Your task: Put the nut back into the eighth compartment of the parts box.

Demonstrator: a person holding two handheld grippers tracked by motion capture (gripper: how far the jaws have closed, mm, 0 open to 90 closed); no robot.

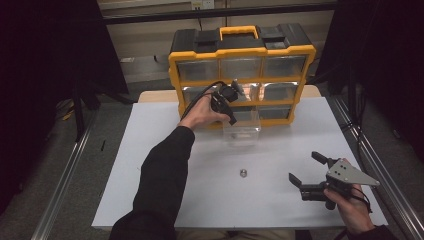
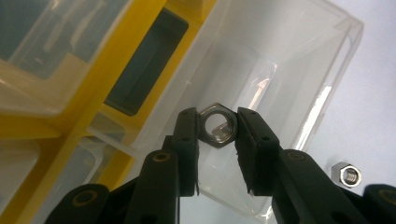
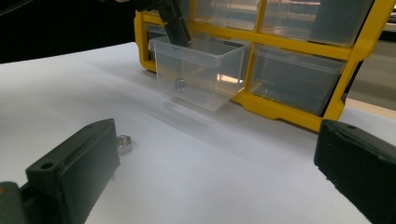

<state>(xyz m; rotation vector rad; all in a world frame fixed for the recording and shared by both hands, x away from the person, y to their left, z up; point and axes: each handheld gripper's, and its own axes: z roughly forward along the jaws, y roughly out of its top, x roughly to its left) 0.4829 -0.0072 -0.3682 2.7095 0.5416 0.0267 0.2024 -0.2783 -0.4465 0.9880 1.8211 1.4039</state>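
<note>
white tabletop before a yellow parts cabinet: left gripper pinches a hex nut over a pulled-out clear drawer.

the left gripper's two black jaws press on opposite flats of the nut, holding it on edge above the open drawer, whose far wall and rim lie just beyond the jaw tips; a second nut lies on the table to the right of those jaws, outside the drawer. in the high view the left gripper is at the cabinet's middle column, above the drawer, while the right gripper rests low near the table's near right corner, jaws spread wide and holding nothing. from the right gripper view the loose nut sits just beside its left jaw, and a small dark piece lies inside the drawer ahead.
</note>
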